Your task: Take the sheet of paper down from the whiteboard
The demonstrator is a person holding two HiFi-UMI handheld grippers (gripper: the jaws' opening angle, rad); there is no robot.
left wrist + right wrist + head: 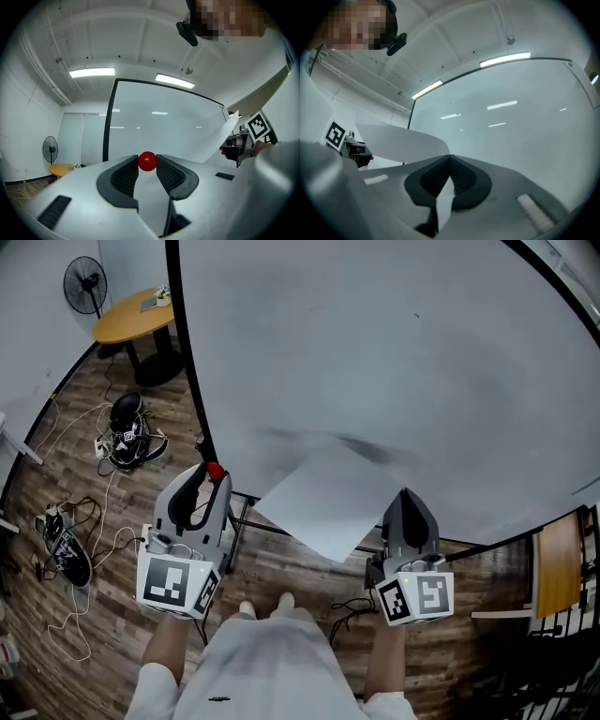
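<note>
**A:** What did the head view give you?

**B:** A large black-framed whiteboard (375,352) filled most of it. The white sheet of paper (328,507) hung in front of its lower part, one corner dropping below the bottom edge. The right gripper (405,493) touched the sheet at its right corner. The left gripper (210,474) sat to the left, by the board's frame, with a small red ball (216,470) at its tips. Behind were a wood-plank floor (94,549), a round yellow table (131,317), a black standing fan (84,284) and a tangle of white cables (127,437).

**A:** And the left gripper view?

**B:** The claw was closed on that red ball, which was pinched right at the tips of the ribbed black pads (124,176). The jaws stood narrowly apart, just the ball's width. Off to the right the sheet curled away from the board, with the other gripper at its edge.

**A:** The right gripper view?

**B:** Its jaws were pressed together, tips meeting. The sheet's edge ran into them at the tip and bowed out to the left. The board lay behind, with ceiling lights reflected in it.
</note>
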